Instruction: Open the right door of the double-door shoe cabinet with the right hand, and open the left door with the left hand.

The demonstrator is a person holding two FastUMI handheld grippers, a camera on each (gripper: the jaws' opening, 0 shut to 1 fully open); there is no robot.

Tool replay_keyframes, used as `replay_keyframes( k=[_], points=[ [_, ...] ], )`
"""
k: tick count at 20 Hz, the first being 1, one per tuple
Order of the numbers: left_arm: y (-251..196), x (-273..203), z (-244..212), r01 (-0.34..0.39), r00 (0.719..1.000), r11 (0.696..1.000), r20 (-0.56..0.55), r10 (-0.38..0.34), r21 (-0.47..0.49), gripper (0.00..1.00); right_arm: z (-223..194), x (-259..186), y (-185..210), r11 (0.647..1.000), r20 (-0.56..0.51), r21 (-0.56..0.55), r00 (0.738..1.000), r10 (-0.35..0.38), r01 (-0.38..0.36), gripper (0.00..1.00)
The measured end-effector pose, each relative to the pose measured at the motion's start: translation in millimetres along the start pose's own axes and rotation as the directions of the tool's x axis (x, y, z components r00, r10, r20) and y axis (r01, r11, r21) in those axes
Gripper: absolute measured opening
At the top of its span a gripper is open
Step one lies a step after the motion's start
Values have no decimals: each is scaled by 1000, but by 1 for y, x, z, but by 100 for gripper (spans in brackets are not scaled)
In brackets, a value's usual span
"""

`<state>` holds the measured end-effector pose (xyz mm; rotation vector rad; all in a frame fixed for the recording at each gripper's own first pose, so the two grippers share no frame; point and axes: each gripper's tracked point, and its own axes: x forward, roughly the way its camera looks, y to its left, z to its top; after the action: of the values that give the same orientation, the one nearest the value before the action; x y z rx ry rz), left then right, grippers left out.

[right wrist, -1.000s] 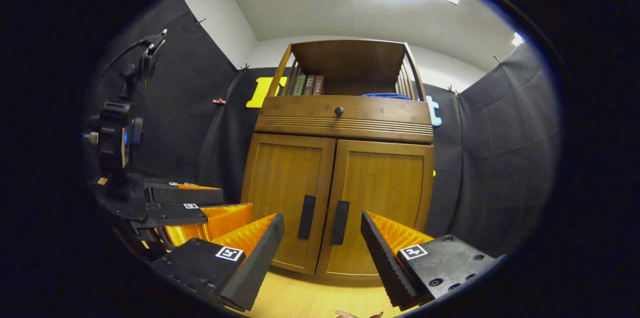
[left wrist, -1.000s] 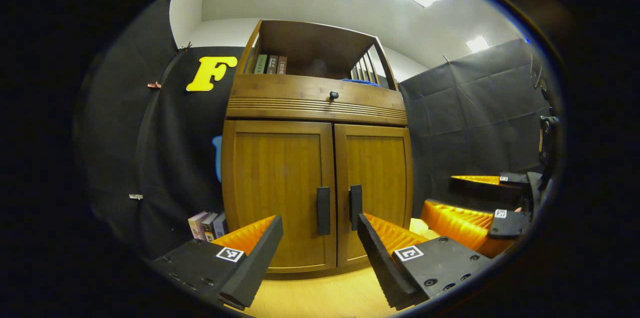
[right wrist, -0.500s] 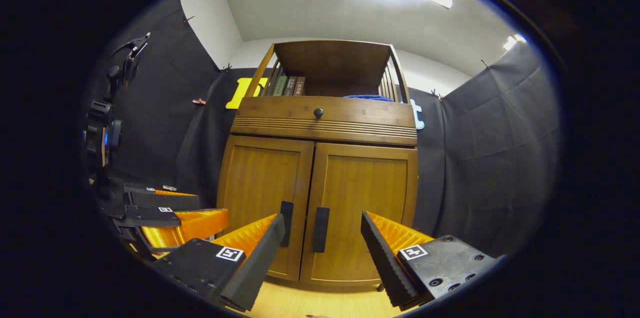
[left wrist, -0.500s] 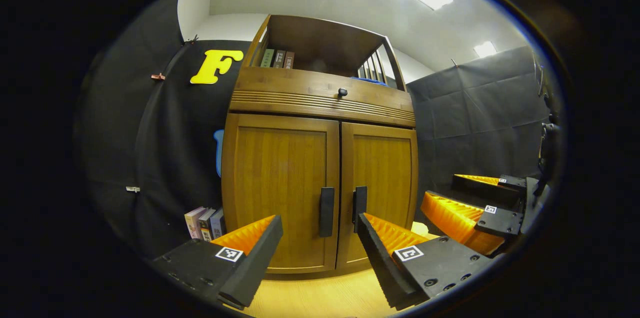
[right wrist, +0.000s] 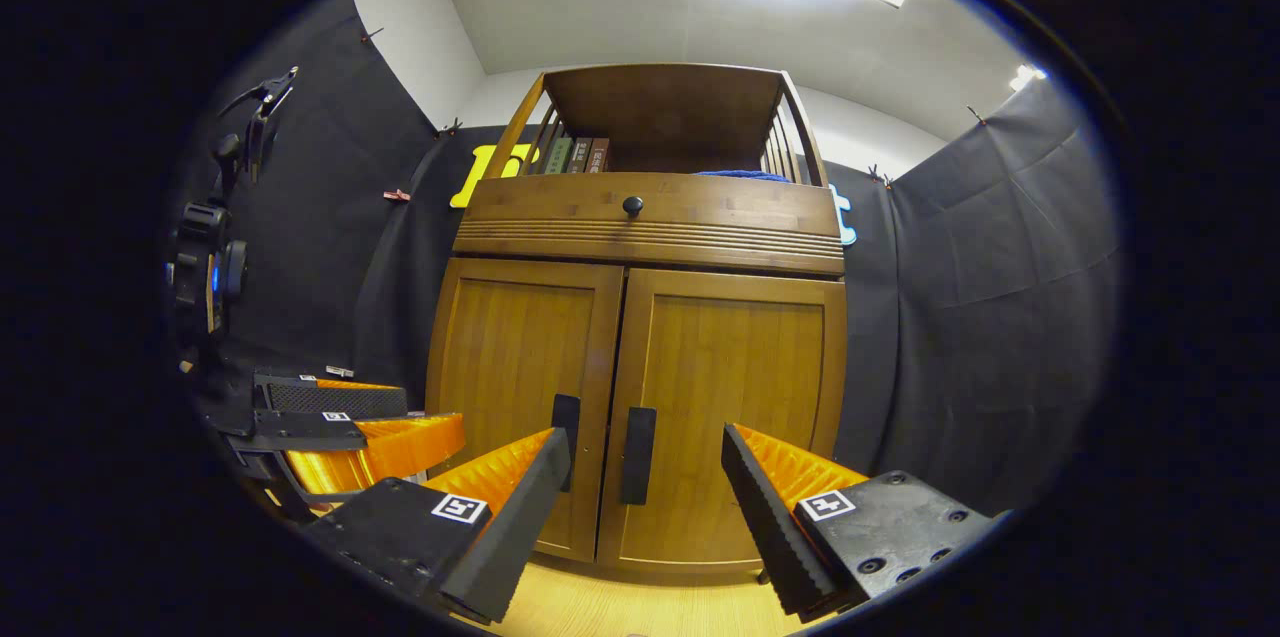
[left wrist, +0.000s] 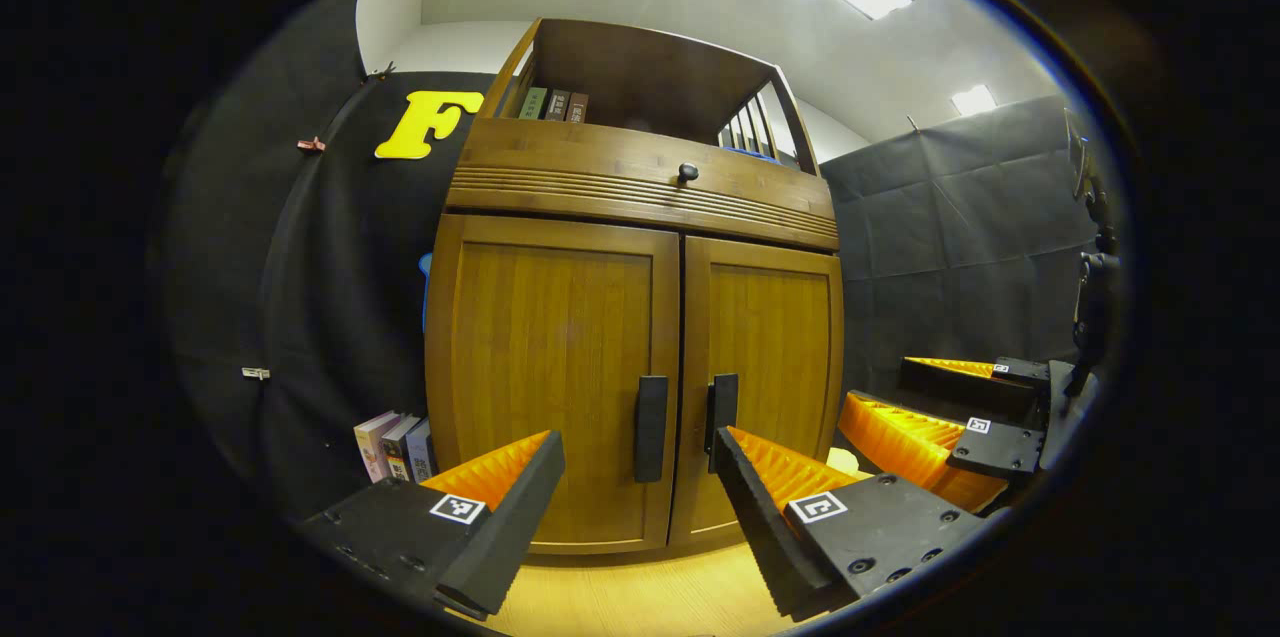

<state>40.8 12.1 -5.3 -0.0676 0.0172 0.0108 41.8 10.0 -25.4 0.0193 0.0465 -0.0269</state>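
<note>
Cabinet: wooden shoe cabinet (right wrist: 640,217) fills the centre of both views; it stands on a pale wood floor (right wrist: 600,607); both doors look fully closed.
Right door: right door (right wrist: 725,417) sits centre-right in the right gripper view; its dark upright handle (right wrist: 637,455) is lower centre, just beside the seam.
Left door: left door (left wrist: 555,377) sits centre-left in the left gripper view; its handle (left wrist: 650,428) is lower centre, just left of the seam.
Right gripper: right gripper (right wrist: 645,507) at the bottom of its own view; fingers spread wide; holding nothing; short of the cabinet; the handle lines up near the middle of the gap.
Left gripper: left gripper (left wrist: 640,507) at the bottom of its view; also wide apart and empty; its handle likewise falls in the gap.
Step in hand: likely the approach to the right door.
Doing it well: keep the handle centred between the fingers; go straight in until the pads flank it; close firmly; pull along the door's arc, not straight back, so the grip doesn't slip.
Risk: the two handles sit close together; catching the wrong one is easy.
</note>
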Motion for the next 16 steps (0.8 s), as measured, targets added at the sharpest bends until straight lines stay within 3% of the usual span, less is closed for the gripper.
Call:
replay_keyframes(
  k=[16],
  points=[
    [17,12,-3,-35,999,999,14,35,6,95,-20,47,3,1000,-33,24,999,21,-20,97]
  ],
)
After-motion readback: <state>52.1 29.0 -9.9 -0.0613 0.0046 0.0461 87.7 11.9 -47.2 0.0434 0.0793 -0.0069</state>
